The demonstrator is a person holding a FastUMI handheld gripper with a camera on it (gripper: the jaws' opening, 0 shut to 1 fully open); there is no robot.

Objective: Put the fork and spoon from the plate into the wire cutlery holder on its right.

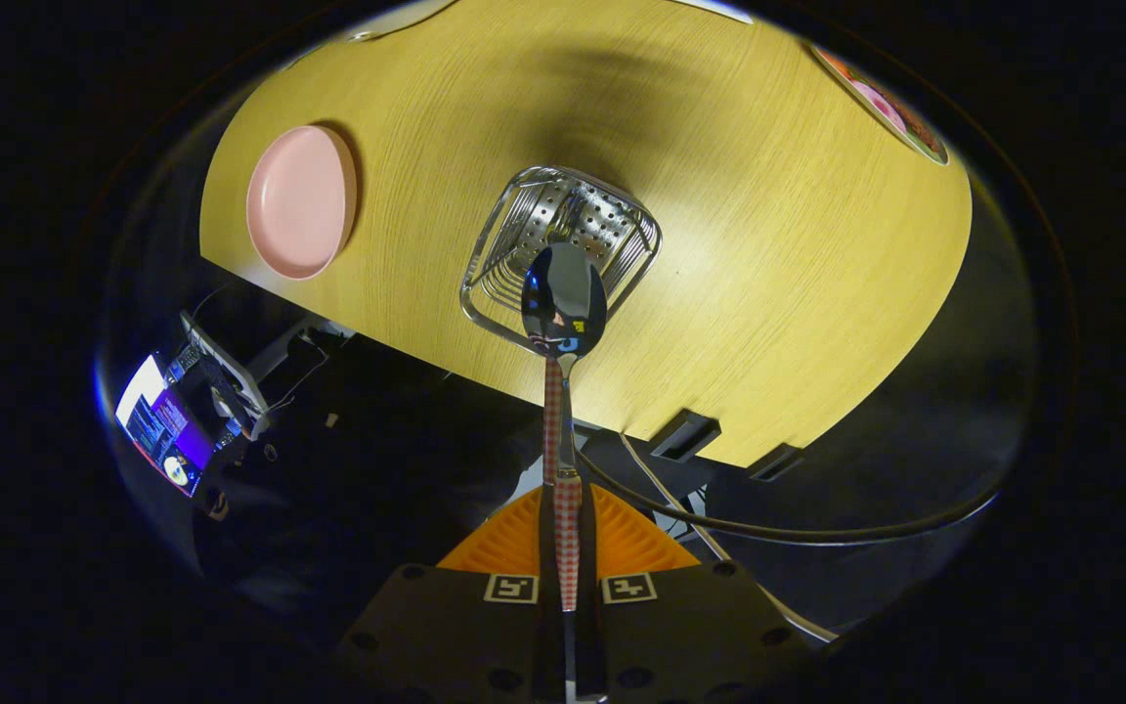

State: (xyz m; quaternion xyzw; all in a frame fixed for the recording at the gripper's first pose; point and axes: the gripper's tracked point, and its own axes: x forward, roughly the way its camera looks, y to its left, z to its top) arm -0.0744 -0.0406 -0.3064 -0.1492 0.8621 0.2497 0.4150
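Yellow wood-grain worktop (768, 244) fills upper frame, dark booth floor below. Pink plate (301, 200) upper left, bare. Wire cutlery holder (563, 230) centre. Jaws clamp spoon (563, 298) by checked handle, bowl over holder. No readable writing.

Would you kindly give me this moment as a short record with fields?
gripper: fingers shut on the spoon's checked handle
spoon: held bowl-forward, bowl over the near rim of the wire cutlery holder
wire cutlery holder: standing on the wooden table, nothing visible inside
plate: pink, left of the holder, nothing on it
fork: cannot tell where it is
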